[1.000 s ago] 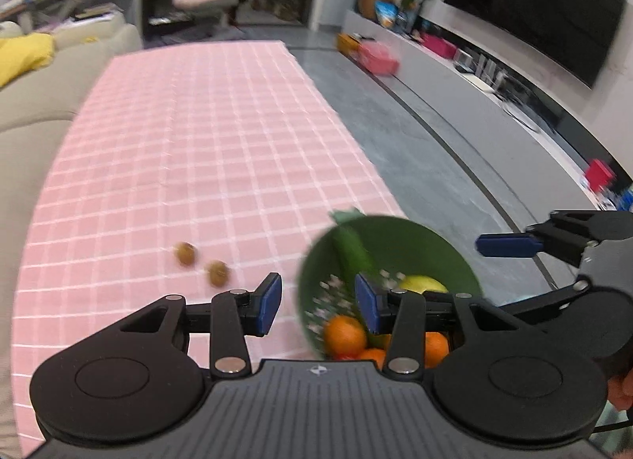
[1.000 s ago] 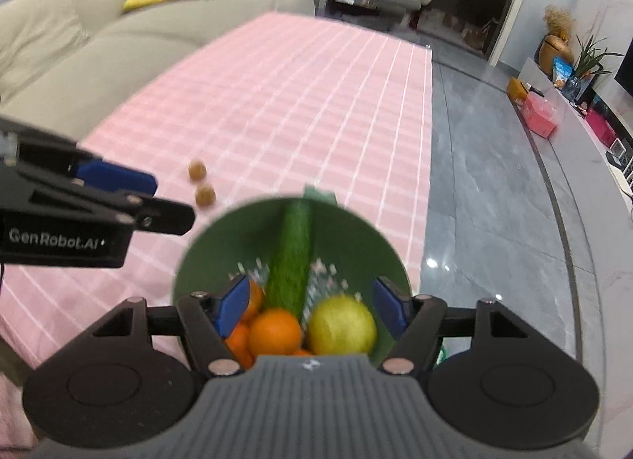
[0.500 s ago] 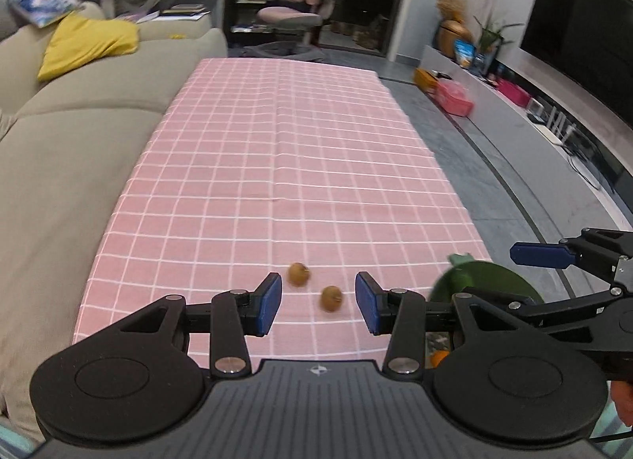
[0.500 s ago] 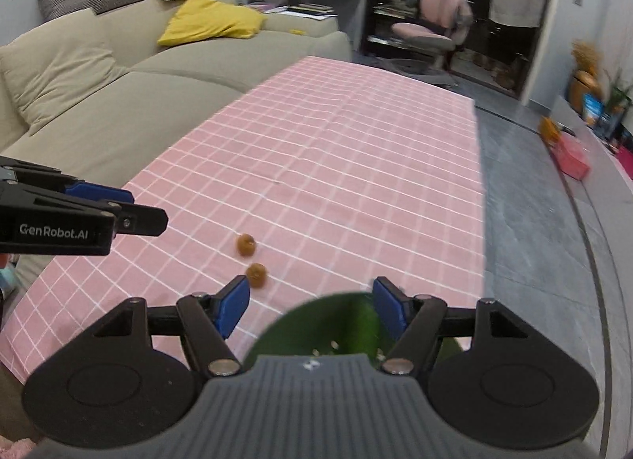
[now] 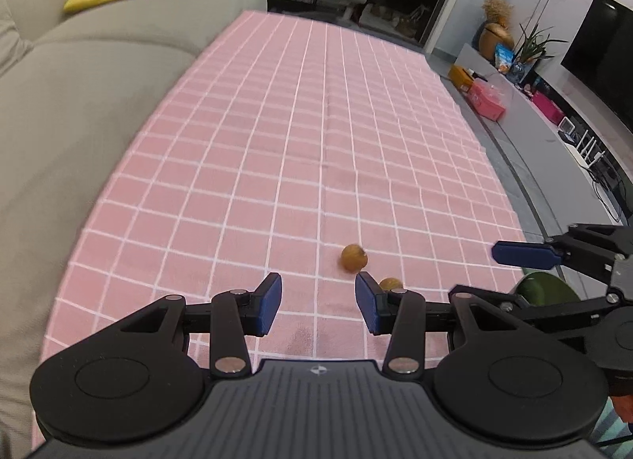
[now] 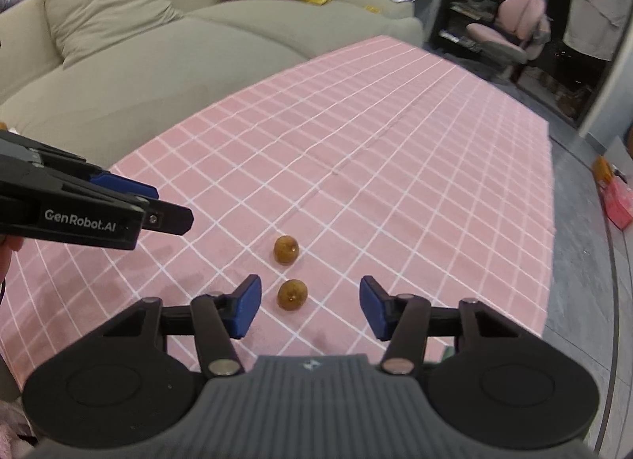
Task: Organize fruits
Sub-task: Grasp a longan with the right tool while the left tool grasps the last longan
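Two small brown fruits are seen near the table's near edge, on the pink checked cloth (image 6: 395, 166). The nearer fruit (image 6: 292, 294) lies just ahead of the right gripper (image 6: 308, 310), a little left of its centre line, and the farther fruit (image 6: 286, 248) sits just beyond it, the two close but apart. Both are roundish, so no long axis can be made out. The right gripper's jaws are held wide apart, nothing between them. The left gripper (image 5: 318, 308) is also spread and empty; in its view the fruits lie ahead and to its right, one (image 5: 389, 283) partly hidden behind its right finger, the other (image 5: 354, 257) clear. The right gripper is judged the nearer and better lined up for a pick. A green bowl (image 5: 548, 289) is glimpsed at the near right corner, behind the right gripper. A beige sofa (image 6: 118, 55) runs along the table's left edge; a pink chair (image 6: 510, 32) stands beyond the far end.
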Action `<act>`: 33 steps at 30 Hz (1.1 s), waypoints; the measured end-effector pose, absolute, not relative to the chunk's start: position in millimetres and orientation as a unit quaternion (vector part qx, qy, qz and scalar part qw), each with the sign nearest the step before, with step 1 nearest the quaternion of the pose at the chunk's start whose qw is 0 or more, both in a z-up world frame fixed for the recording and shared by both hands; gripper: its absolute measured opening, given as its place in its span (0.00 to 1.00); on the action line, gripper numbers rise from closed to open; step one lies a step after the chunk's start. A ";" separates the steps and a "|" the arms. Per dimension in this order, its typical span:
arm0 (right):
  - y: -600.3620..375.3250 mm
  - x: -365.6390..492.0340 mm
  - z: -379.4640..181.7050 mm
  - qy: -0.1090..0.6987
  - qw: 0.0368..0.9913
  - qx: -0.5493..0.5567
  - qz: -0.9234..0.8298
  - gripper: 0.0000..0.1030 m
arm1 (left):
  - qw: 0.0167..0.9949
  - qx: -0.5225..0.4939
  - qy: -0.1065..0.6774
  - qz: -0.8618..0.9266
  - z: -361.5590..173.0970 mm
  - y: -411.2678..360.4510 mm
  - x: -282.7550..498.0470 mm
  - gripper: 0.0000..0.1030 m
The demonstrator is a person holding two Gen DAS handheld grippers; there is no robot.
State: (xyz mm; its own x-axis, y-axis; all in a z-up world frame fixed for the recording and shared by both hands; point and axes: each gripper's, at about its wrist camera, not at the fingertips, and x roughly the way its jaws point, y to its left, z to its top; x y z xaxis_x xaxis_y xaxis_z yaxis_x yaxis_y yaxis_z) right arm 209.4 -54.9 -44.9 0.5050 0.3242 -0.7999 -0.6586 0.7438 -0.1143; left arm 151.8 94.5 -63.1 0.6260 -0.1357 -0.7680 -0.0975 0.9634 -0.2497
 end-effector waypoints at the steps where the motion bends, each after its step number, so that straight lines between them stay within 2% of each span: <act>1: -52.8 212.7 -49.9 0.407 0.838 -0.212 0.294 0.45 | 0.890 -0.136 0.435 -0.012 -68.1 94.9 154.3 0.50; 4: -46.6 225.7 -66.5 0.425 0.825 -0.216 0.305 0.44 | 0.883 -0.146 0.446 -0.013 -81.8 96.7 161.3 0.49; 7: -39.9 236.2 -81.8 0.444 0.810 -0.215 0.316 0.38 | 0.878 -0.157 0.452 -0.011 -92.7 99.5 166.7 0.49; 16: -24.2 265.6 -118.8 0.500 0.780 -0.197 0.319 0.32 | 0.876 -0.147 0.460 -0.010 -102.1 95.7 180.9 0.49; 21: -22.4 272.7 -126.0 0.512 0.775 -0.193 0.315 0.31 | 0.874 -0.151 0.461 -0.007 -105.8 93.9 186.1 0.49; 28: -23.9 276.5 -131.3 0.523 0.768 -0.186 0.320 0.22 | 0.874 -0.152 0.461 -0.006 -106.7 91.6 190.0 0.49; 33: -28.3 276.2 -127.5 0.521 0.769 -0.180 0.322 0.22 | 0.875 -0.153 0.458 -0.018 -106.8 85.6 197.3 0.49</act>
